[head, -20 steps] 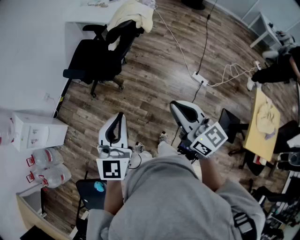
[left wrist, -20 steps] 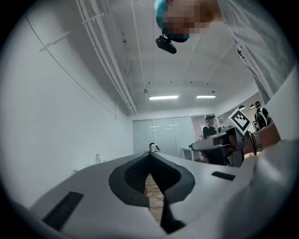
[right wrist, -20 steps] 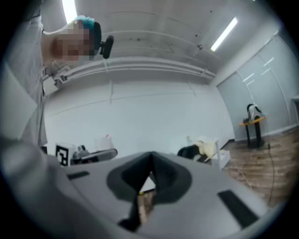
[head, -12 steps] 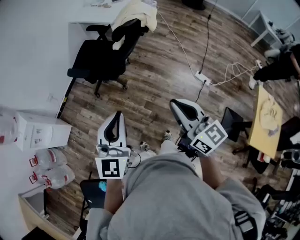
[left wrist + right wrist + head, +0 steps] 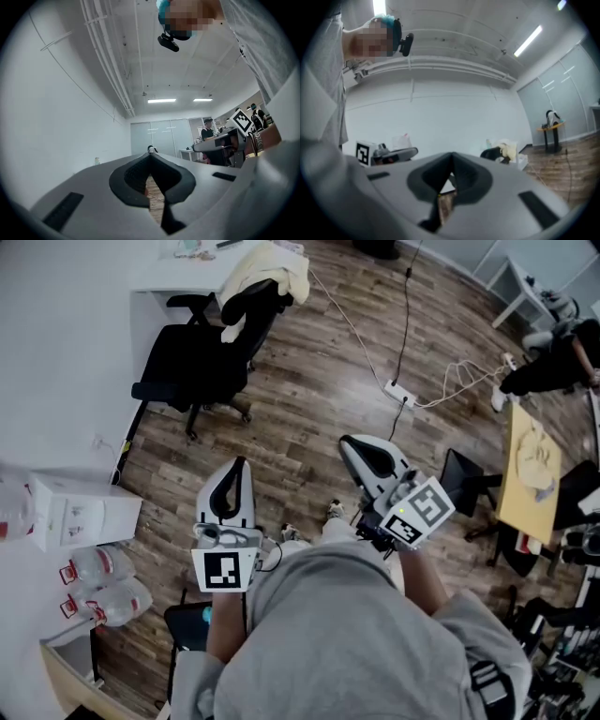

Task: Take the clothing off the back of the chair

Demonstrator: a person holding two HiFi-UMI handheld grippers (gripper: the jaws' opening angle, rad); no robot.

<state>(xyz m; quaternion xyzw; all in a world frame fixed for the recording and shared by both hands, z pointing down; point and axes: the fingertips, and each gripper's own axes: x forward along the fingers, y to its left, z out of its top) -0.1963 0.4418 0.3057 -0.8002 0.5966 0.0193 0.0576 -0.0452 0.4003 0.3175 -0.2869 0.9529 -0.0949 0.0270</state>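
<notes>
I see the wooden floor (image 5: 309,399) running across the whole room, with a white desk (image 5: 159,277) at the far left against the wall. A black office chair (image 5: 192,362) stands just in front of the desk, and the cream clothing (image 5: 267,263) is draped over the top of its backrest, far from me. Both tools are near, well apart from the chair. My left gripper (image 5: 241,463) has its jaws closed tip to tip with nothing between them, and my right gripper (image 5: 345,443) is likewise closed and empty.
</notes>
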